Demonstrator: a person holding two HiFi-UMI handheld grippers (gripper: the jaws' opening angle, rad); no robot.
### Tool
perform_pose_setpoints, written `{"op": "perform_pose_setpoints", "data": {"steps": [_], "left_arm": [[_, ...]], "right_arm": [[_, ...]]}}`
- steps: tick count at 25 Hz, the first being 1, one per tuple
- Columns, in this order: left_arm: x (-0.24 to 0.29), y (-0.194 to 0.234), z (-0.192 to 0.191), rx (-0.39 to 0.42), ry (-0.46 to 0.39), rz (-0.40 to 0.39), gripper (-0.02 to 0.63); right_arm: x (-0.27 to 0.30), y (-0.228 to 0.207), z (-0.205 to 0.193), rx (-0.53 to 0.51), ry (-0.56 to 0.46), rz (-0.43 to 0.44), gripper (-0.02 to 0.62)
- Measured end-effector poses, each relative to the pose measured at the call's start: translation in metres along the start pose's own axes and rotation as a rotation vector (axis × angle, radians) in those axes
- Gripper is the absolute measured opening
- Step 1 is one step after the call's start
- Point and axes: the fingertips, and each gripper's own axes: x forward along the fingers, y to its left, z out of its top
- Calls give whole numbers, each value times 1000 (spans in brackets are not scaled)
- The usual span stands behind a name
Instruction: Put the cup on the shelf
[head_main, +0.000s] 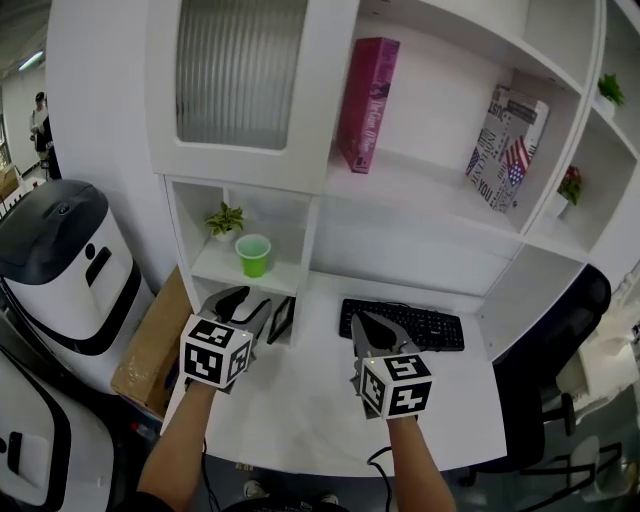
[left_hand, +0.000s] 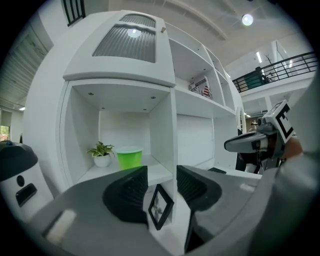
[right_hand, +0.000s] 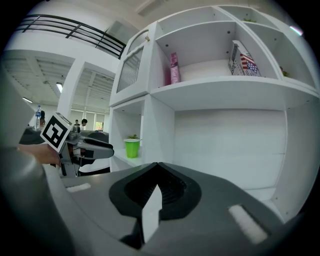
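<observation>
Cup (head_main: 253, 254) stands on the shelf (head_main: 215, 270), left of frame, beside a plant (head_main: 225, 219). Left tongs (head_main: 245, 305) are spread and empty, right tongs (head_main: 365, 330) pressed together. The placing looks done, and only drawing back seems left.

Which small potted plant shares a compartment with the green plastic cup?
The leafy plant in a white pot, standing just left of the green plastic cup in the low left cubby. The green plant and the red-flowered plant sit in far-right cubbies.
</observation>
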Motion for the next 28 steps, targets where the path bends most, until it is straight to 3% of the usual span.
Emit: {"op": "perform_pose_setpoints", "data": {"steps": [4, 13, 28], "left_arm": [[-1, -16, 1, -3, -11, 20, 153], [-12, -37, 5, 25, -27, 68, 5], [-16, -50, -9, 11, -1, 73, 0]], "right_arm": [[-10, -17, -3, 7, -10, 16, 23], [-21, -27, -13, 24, -27, 47, 21], [-31, -26, -21, 27, -32, 57, 21]]}}
